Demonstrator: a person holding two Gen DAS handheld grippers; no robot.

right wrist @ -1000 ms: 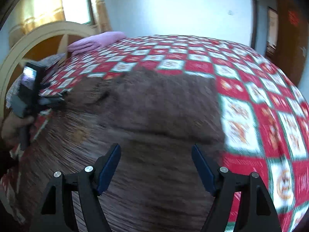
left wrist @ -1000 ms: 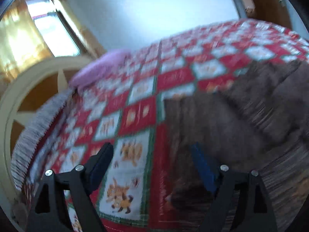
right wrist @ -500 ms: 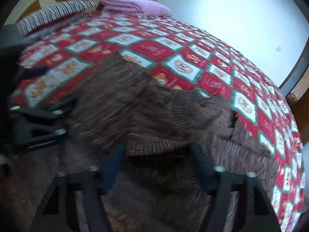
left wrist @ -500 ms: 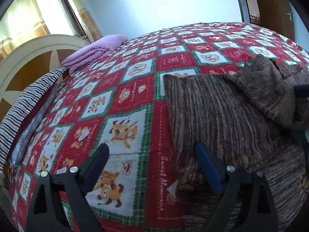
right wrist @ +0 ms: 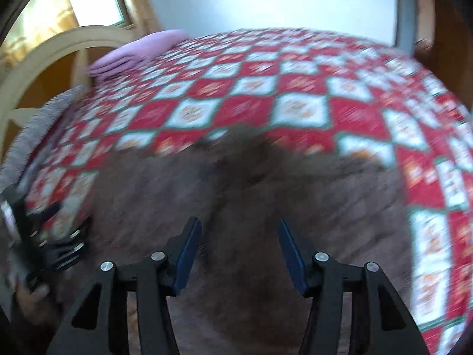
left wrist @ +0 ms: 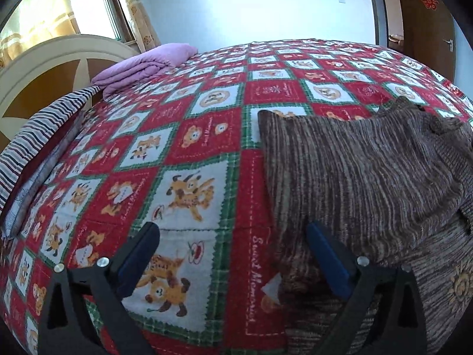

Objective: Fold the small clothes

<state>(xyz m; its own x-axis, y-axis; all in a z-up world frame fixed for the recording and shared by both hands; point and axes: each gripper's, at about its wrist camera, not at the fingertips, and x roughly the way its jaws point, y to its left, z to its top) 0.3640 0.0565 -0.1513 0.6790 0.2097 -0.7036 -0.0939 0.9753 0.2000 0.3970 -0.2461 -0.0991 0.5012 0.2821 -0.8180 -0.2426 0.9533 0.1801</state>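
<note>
A brown striped knit sweater (left wrist: 360, 177) lies partly folded on the red, white and green patterned bedspread (left wrist: 189, 136). My left gripper (left wrist: 233, 254) is open and empty over the sweater's left edge, with its right finger above the knit. In the blurred right wrist view the sweater (right wrist: 251, 195) fills the middle. My right gripper (right wrist: 239, 236) is open and empty above it. The left gripper's body (right wrist: 38, 236) shows at the left edge there.
A folded purple blanket (left wrist: 142, 65) lies at the far head end of the bed. A striped cloth (left wrist: 35, 136) lies along the left side by the cream and brown headboard (left wrist: 44, 68). A window is behind, a brown door (left wrist: 425, 20) at the right.
The right gripper has swung back over the sweater and its fingers stand closer together. The left gripper has settled over the sweater's left edge. A sleeve now lies folded across the body.
</note>
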